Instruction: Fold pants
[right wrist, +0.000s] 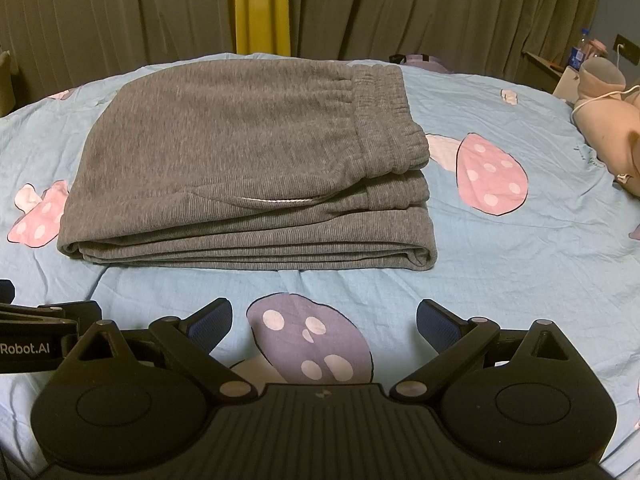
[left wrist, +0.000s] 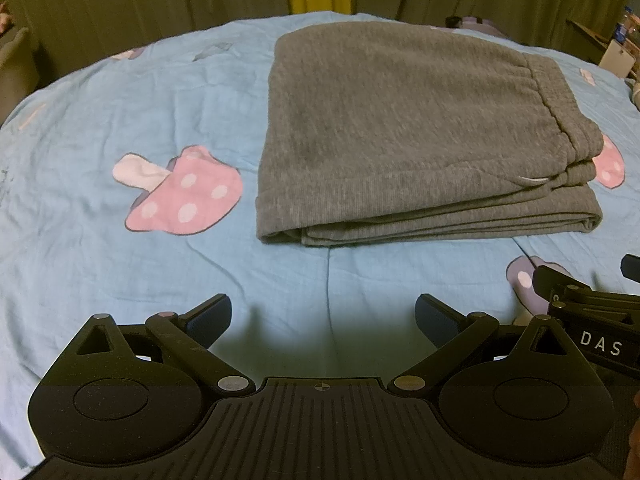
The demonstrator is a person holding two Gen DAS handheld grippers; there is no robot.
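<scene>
Already folded into a thick stack of layers, the grey pants (right wrist: pixel 248 168) lie flat on the blue mushroom-print bed cover (right wrist: pixel 500 280), toward the bed's far edge, elastic waistband on the right side; a white drawstring (right wrist: pixel 276 201) peeks from the fold; the left hand-held gripper (left wrist: pixel 323 318) hovers nearer, fingers spread wide, holding nothing; the right hand-held gripper (right wrist: pixel 324 322) sits beside it, likewise spread and empty; olive curtains (right wrist: pixel 440 8) hang beyond the bed.

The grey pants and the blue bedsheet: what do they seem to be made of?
Grey pants: probably a soft knit, fleece or fine-ribbed jersey; matte, with thin ribs along the folded layers and a gathered elastic waistband. Blue bedsheet: seemingly thin woven cotton; matte, finely creased, printed with mushrooms.
</scene>
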